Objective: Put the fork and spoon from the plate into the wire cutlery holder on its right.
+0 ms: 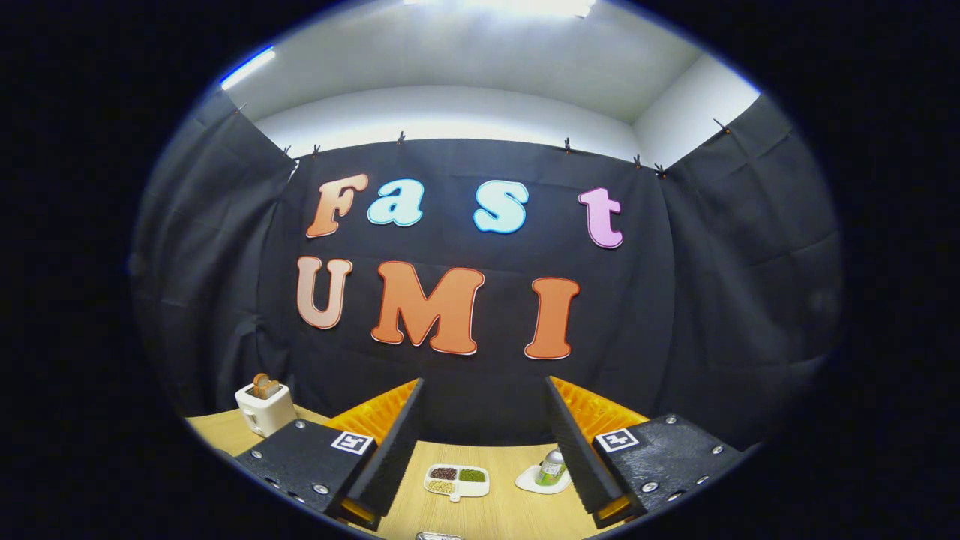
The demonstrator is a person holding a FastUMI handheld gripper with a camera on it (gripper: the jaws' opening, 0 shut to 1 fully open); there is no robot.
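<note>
Tongs (484, 442) are held raised and level above the worktop (495, 517), their two fingers spread wide apart and grasping nothing. Between the fingers, toward the far edge of the worktop, a small divided dish (456, 481) with three fillings is seen, and just beside the right finger a small can (551, 466) stands on a white saucer (541, 484). Near the far left corner a white toaster (264, 407) with bread in its slot is placed. At the near edge, below the fingers, a sliver of a metallic object (439, 536) is visible; it cannot be told whether it belongs to the plate or the holder. Fork, spoon and wire holder cannot be located from this viewpoint and are presumed to lie lower and nearer. Cutlery of this kind is judged light, stiff and slippery, lying flat; a grip across the narrow handle, near its middle, is advised so that the piece does not pivot or slide.
</note>
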